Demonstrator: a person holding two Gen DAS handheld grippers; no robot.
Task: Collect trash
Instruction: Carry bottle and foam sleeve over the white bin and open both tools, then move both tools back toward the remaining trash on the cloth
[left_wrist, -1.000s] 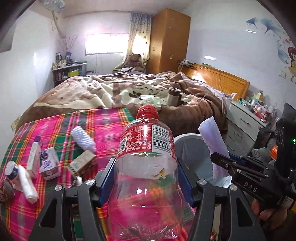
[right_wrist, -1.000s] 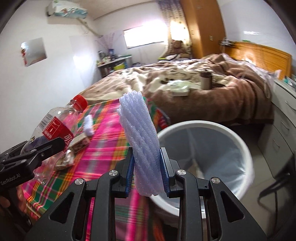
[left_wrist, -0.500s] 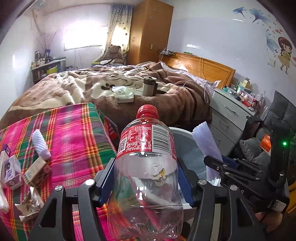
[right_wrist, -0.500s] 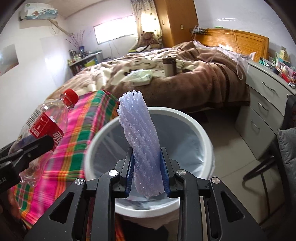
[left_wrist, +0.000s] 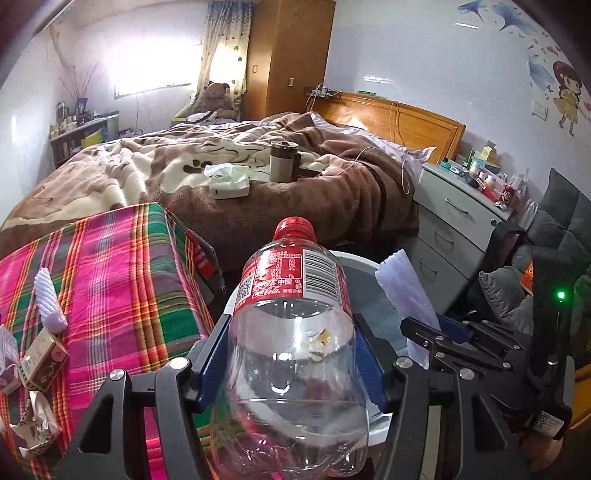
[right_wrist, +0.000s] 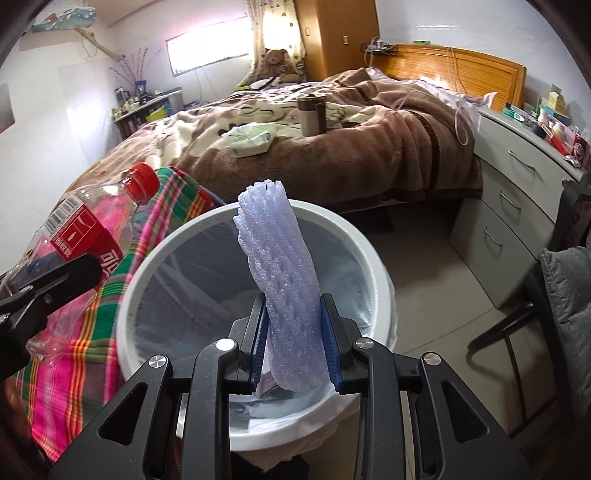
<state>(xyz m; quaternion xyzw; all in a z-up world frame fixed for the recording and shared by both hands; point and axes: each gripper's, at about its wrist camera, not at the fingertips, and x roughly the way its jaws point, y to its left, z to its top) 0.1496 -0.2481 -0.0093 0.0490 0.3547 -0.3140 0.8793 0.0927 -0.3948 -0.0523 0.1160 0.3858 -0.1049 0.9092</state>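
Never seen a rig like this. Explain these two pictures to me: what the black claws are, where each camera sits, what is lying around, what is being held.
There is no robot: a person holds a two-finger claw in each hand, with a camera on each looking along its fingers. In the left view, the left gripper clamps an empty cola bottle. In the right view, the right gripper holds a foam net sleeve over a lined white bin. A plaid cloth beside the bin carries another foam sleeve, a small carton and a crumpled wrapper.
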